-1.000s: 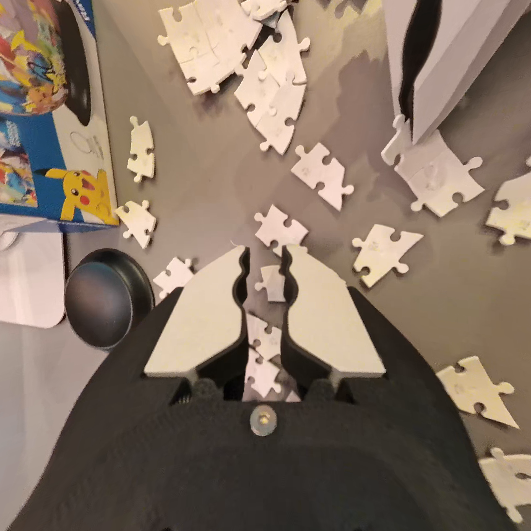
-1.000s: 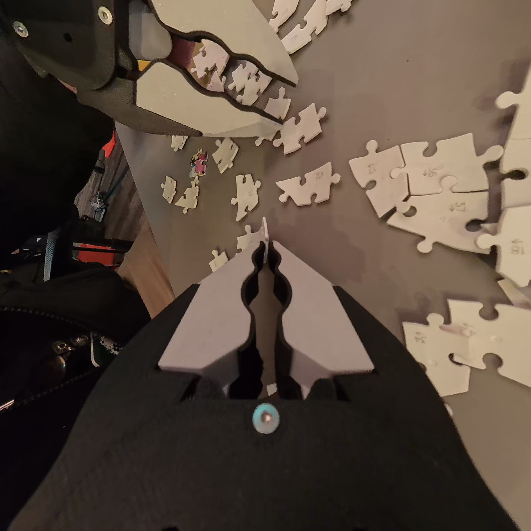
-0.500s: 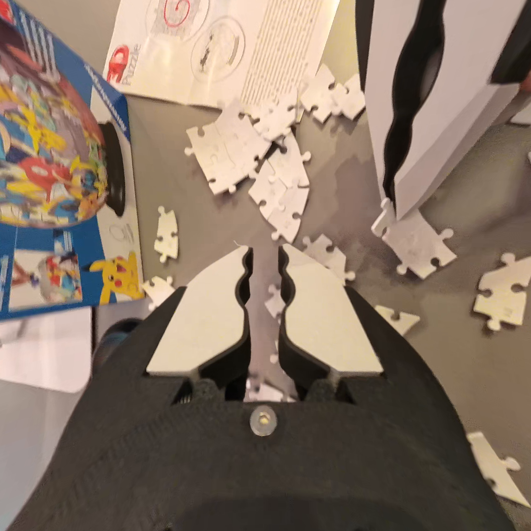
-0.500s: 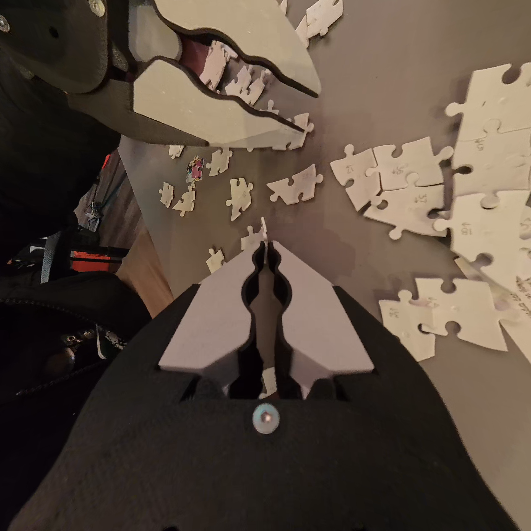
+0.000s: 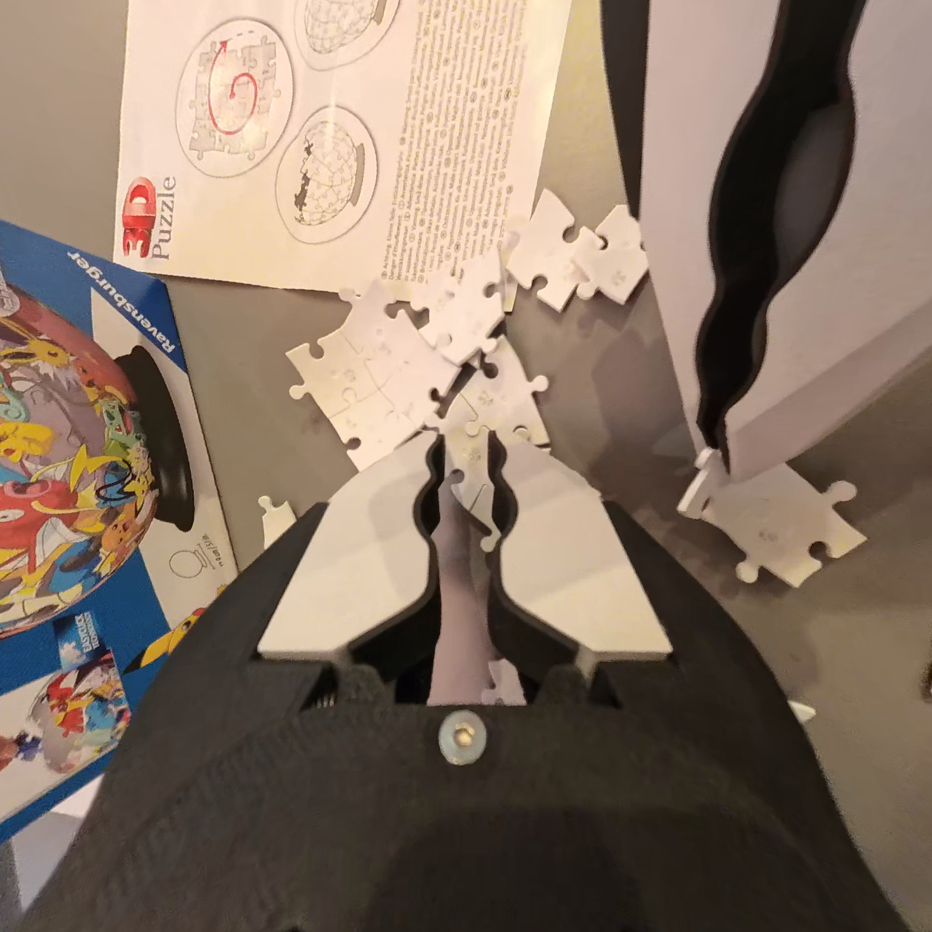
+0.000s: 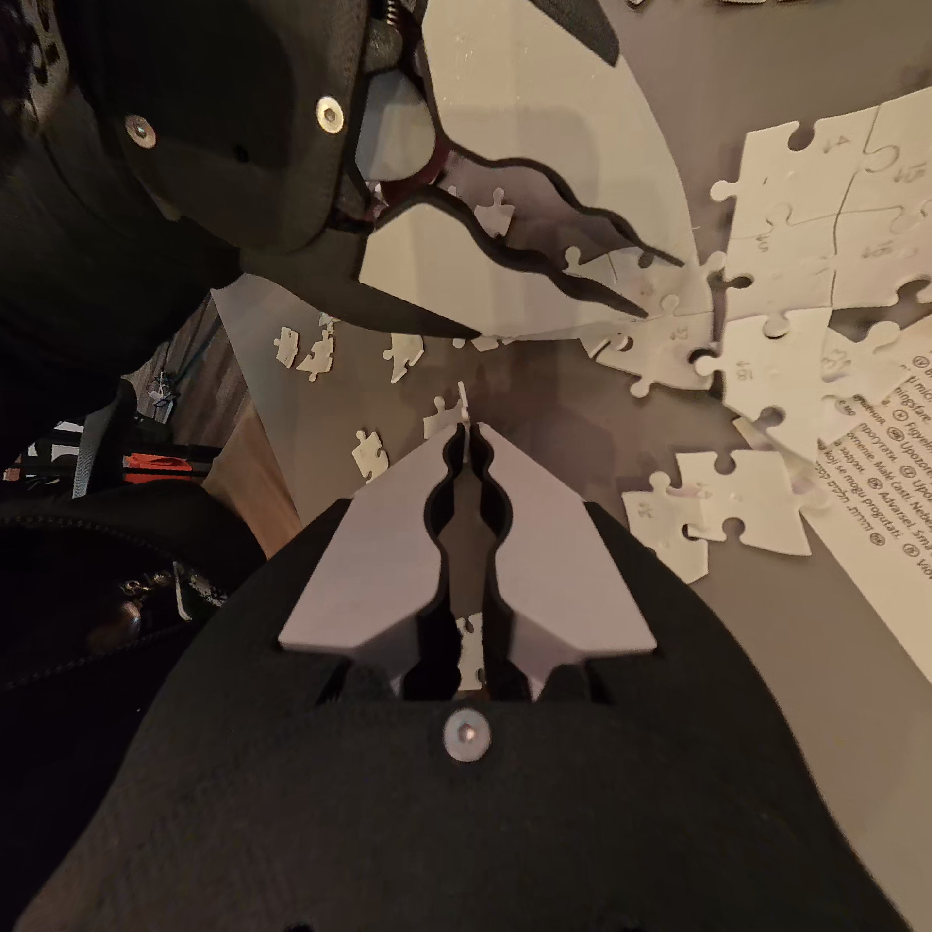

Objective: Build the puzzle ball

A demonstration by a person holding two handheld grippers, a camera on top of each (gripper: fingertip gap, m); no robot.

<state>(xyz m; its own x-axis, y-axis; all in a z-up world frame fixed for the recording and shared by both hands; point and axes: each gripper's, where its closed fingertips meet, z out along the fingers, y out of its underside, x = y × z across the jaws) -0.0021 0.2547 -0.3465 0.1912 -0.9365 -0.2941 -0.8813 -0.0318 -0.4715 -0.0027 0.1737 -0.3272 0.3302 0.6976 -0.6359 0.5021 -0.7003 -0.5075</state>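
My left gripper is open, its jaws a little apart. Its tips hover at the near edge of a cluster of joined white puzzle pieces lying face down on the grey table. In the right wrist view the left gripper comes in from the upper left onto that cluster. My right gripper is shut on a white puzzle piece, seen edge-on. In the left wrist view the right gripper holds that piece just to the right of the cluster.
A colourful puzzle box lies at the left and a white instruction sheet behind the cluster. A joined pair of pieces lies beside the sheet. Several loose pieces are scattered toward the table edge. The left gripper's tips are roughly 8 cm from the right gripper's.
My left gripper has moved forward over the loose pieces to the joined cluster by the instruction sheet. My right gripper has moved the same way, still holding its piece. The black stand has left view.
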